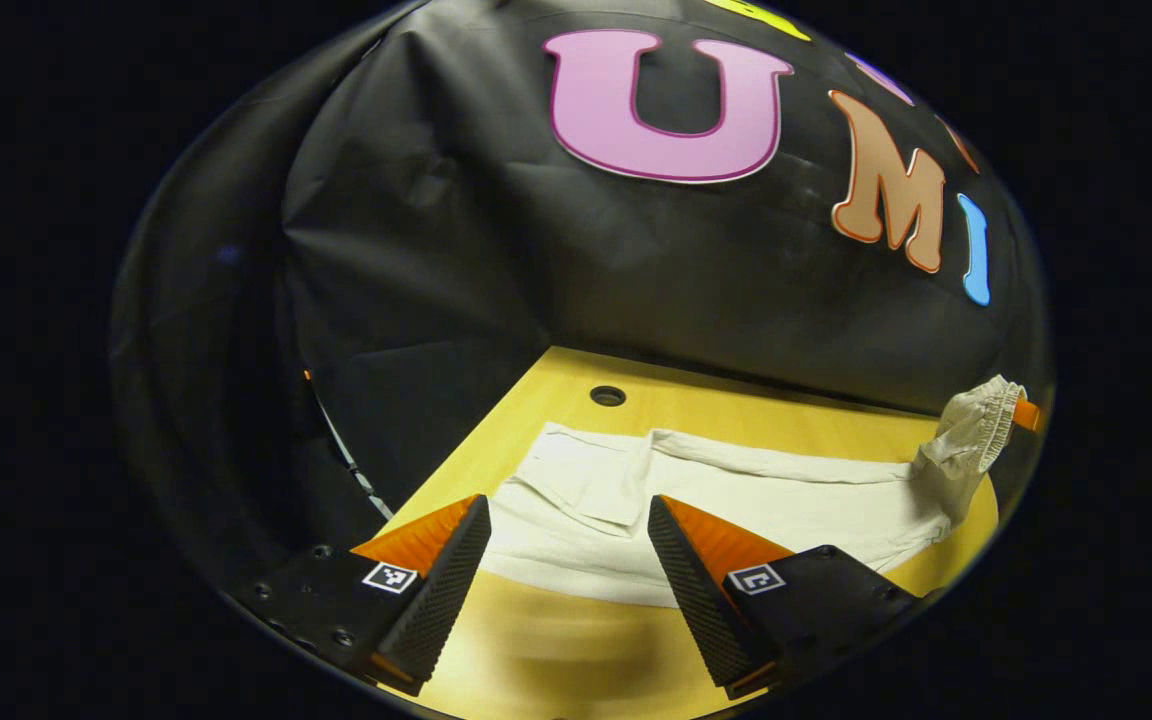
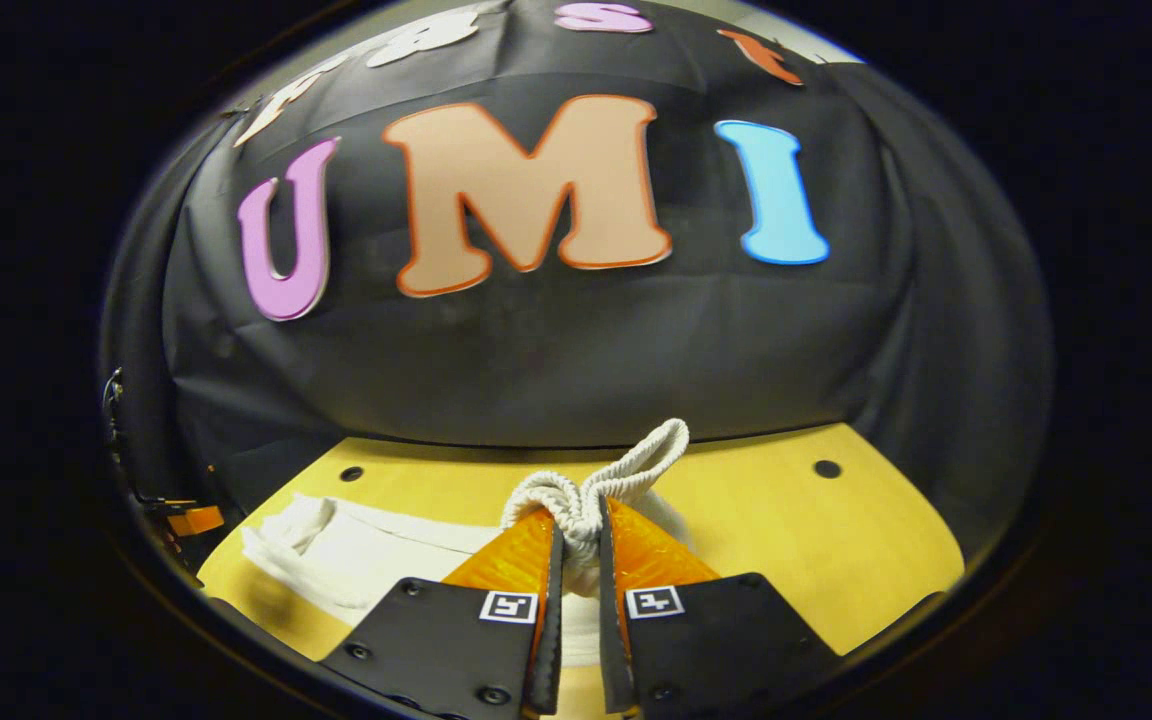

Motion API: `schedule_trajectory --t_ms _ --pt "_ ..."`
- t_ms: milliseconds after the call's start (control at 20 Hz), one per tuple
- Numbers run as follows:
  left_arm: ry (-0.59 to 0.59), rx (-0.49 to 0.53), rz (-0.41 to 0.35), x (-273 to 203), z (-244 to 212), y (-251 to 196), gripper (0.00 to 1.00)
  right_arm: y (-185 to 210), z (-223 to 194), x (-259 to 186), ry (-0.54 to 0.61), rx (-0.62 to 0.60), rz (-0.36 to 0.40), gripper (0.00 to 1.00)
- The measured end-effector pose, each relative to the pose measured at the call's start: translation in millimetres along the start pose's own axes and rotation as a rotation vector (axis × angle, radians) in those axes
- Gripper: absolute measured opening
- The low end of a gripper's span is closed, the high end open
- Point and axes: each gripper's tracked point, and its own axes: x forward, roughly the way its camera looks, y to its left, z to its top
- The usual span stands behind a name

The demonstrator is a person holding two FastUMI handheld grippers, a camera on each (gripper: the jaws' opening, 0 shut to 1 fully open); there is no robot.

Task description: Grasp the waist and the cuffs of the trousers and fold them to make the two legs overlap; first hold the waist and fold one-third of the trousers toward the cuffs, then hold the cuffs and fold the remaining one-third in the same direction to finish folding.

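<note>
Your right gripper has its fingers pinched tight on the bunched, elasticated waist of the trousers, and it holds that end lifted off the tabletop. In the left gripper view you can see the same raised waist at the far right end of the trousers, with the rest of the pale cloth lying flat across the tabletop, legs stacked one over the other as far as you can tell. Your left gripper hangs with its fingers spread wide and nothing between them, just short of the near edge of the trousers, toward the cuff end.

Judging from this, you are at the first fold, carrying the waist toward the cuffs.

Watch these risks:
- The waist is gathered into a knot between the fingers, so only a small part of its width is held. The loose corners beside it may droop and fold unevenly, leaving a skewed crease.
- With the cuff end unpinned, dragging the waist along the trousers could pull the whole garment across the tabletop instead of folding it.
- The near edge of the trousers shows a rumpled flap close to your left gripper; laying the waist over it would trap wrinkles.
- Lift too high and the two legs may slide apart.
</note>
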Motion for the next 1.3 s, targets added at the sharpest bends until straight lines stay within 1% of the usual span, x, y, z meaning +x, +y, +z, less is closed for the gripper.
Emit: schedule_trajectory --t_ms 50,150,200,250,300,350,400,450,500,550,600,700,750,800,1000,1200,1300 --pt "0.009 0.002 0.002 1.0 -1.0 0.4 0.96 -4.8 -6.1 4.6 0.015 -0.008 0.029 0.18" --pt "0.027 0.005 0.003 2.0 -0.8 -4.1 0.96 -11.2 -17.6 19.8 0.057 -0.029 0.075 0.18" --pt "0.03 0.004 0.001 -0.1 -0.2 -3.9 0.96 -17.4 -23.8 28.9 0.076 -0.041 0.085 0.22" --pt "0.034 0.002 -0.002 -0.6 -2.2 -1.1 0.96 -16.5 -22.8 37.1 0.094 -0.054 0.086 0.18" --pt "0.042 -0.002 -0.003 -0.9 -3.6 -0.7 0.96 -19.4 -21.0 38.7 0.114 -0.068 0.082 0.21" --pt "0.051 -0.006 -0.004 -1.4 -5.0 -1.0 0.96 -9.9 -24.1 32.3 0.131 -0.07 0.094 0.22" --pt "0.061 -0.009 -0.006 -1.2 -5.4 -0.4 0.96 -14.8 -25.5 32.0 0.151 -0.073 0.1 0.29" --pt "0.07 -0.012 -0.01 -1.6 -5.4 -0.6 0.96 -18.4 -23.5 32.1 0.162 -0.075 0.106 0.33" --pt "0.081 -0.016 -0.013 -1.7 -6.3 -0.9 0.96 -20.1 -21.0 31.3 0.174 -0.076 0.114 0.58" --pt "0.093 -0.018 -0.018 -0.9 -7.8 -1.0 0.99 -26.8 -15.4 30.6 0.176 -0.08 0.114 0.78" --pt "0.11 -0.02 -0.023 -0.8 -10.1 -1.6 0.96 -35.0 -7.0 29.5 0.176 -0.083 0.111 0.98" --pt "0.136 -0.032 -0.029 -0.3 -11.0 -1.2 0.97 -33.4 -12.3 28.9 0.177 -0.092 0.096 0.95" --pt "0.144 -0.033 -0.028 0.7 -11.1 -0.6 0.97 -25.8 -21.6 32.4 0.179 -0.094 0.088 0.95" --pt "0.154 -0.032 -0.027 1.0 -14.3 -1.2 0.97 -27.6 -20.7 32.5 0.179 -0.096 0.079 0.95" --pt "0.184 -0.022 -0.024 2.9 -14.6 -2.1 0.97 -43.8 -18.4 27.8 0.177 -0.077 0.021 0.95" --pt "0.211 -0.025 -0.013 4.3 -20.6 -0.6 0.97 -61.6 -20.4 20.7 0.178 -0.051 -0.021 0.95" --pt "0.203 -0.027 -0.013 6.0 -19.0 -2.5 0.97 -70.4 -22.5 15.5 0.183 -0.044 -0.041 0.95"
